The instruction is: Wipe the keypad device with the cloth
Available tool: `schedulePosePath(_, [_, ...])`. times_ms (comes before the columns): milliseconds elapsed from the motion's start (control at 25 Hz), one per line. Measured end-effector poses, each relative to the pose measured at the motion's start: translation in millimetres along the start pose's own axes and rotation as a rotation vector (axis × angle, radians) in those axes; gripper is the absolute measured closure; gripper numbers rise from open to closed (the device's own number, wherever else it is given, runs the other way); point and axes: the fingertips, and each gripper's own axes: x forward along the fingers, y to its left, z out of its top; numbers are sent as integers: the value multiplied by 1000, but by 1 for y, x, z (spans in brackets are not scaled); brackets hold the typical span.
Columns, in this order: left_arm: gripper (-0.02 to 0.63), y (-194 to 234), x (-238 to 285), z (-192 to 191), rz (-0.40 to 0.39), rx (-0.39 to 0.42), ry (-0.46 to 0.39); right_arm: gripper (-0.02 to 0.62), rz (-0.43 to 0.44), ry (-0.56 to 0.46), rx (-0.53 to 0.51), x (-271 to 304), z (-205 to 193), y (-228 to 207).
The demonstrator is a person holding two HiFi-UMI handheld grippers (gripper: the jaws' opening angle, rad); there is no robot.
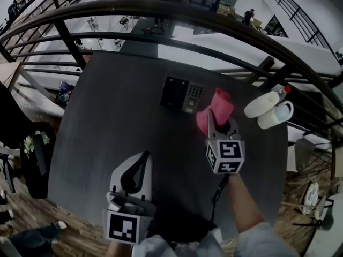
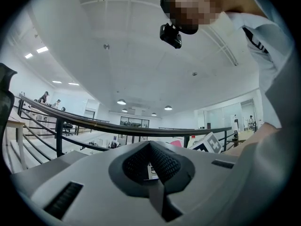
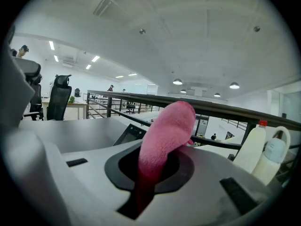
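Observation:
The keypad device (image 1: 181, 93), black with a grey key block on its right, lies flat on the dark round table (image 1: 107, 116). Just right of it, a pink cloth (image 1: 214, 112) stands up from my right gripper (image 1: 215, 126), which is shut on it. In the right gripper view the cloth (image 3: 165, 133) rises between the jaws, with the device (image 3: 129, 134) behind it to the left. My left gripper (image 1: 142, 158) rests near the table's front, pointing at the device, jaws shut on nothing. In its own view the left gripper (image 2: 150, 145) shows closed tips.
A white bottle (image 1: 261, 104) with a red cap and a white jug (image 1: 276, 114) lie at the table's right edge, close to the cloth; both show in the right gripper view as bottle (image 3: 251, 147) and jug (image 3: 276, 150). A dark railing (image 1: 177, 12) curves behind the table.

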Motion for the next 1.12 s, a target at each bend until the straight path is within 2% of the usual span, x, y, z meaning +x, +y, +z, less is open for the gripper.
schedulePosePath(800, [603,43,-3,-17,61,-34,26,565,24,91,-58,114,-14,28])
schedulePosePath(1120, [603,51,-3,-22,83,-41,39,565,109,71,-162,133,-3,64])
